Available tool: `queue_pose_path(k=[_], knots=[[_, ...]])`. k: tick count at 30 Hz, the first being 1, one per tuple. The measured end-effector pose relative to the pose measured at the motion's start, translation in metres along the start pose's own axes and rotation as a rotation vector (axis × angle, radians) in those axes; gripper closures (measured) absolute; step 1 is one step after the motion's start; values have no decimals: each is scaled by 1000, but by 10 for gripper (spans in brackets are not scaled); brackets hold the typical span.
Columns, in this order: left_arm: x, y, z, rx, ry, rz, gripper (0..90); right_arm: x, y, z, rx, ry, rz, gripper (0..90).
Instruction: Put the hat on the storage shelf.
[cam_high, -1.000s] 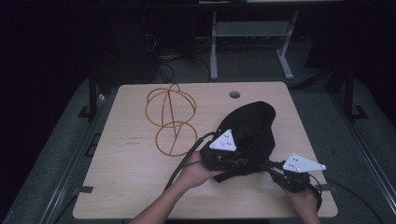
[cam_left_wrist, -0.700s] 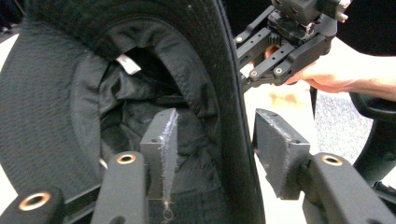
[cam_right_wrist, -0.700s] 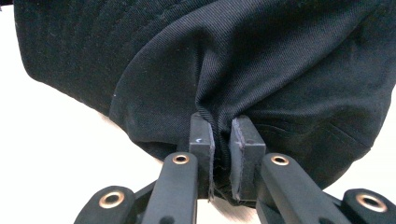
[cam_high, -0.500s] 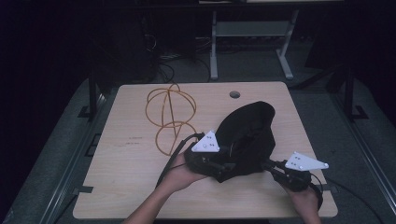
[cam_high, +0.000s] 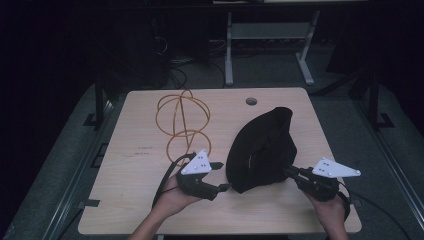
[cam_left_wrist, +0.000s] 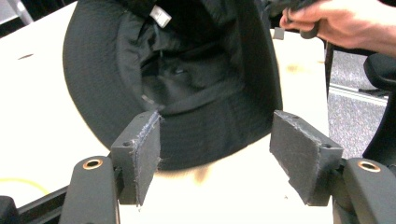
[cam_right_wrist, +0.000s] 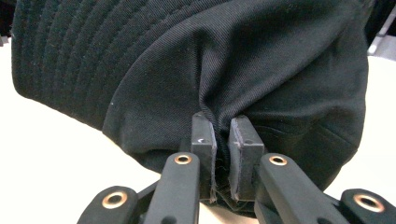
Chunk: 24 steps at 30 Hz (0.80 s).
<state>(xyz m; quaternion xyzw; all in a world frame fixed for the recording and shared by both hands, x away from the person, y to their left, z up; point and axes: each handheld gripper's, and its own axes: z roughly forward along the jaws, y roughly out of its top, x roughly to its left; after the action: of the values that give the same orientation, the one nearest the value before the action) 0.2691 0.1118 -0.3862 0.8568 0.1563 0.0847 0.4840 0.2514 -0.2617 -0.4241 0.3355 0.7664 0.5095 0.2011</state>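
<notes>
A black hat (cam_high: 262, 150) lies on the tabletop (cam_high: 140, 150), just right of the coiled yellow cord (cam_high: 182, 125). The right tongs (cam_high: 291, 171) pinch the hat's fabric. The left tongs (cam_high: 220, 176), beside its brim, stand wide apart.

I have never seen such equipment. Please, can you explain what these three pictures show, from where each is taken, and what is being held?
A person holds a hand-held gripper in each hand; there is no robot arm. The high view looks down on a wooden table. The other two pictures come from cameras riding on each gripper. On the table lie a black bucket hat and a coiled yellow cable. The right gripper pinches the hat's fabric between shut jaws. The left gripper is open, facing the hat's brim.
</notes>
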Motion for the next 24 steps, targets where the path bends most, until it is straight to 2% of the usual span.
queue_pose_path(k=[6,11,20,24], knots=[[4,-17,-6,-2,19,-28,330,-3,10,-8,-27,-32,8,842],[6,-33,-9,4,33,-54,330,-8,18,-13,-53,-12,47,846],[11,-48,-13,8,55,-84,330,-13,34,-21,-68,-8,45,851],[12,-51,-13,17,52,-83,330,-14,41,-24,-75,-6,38,851]])
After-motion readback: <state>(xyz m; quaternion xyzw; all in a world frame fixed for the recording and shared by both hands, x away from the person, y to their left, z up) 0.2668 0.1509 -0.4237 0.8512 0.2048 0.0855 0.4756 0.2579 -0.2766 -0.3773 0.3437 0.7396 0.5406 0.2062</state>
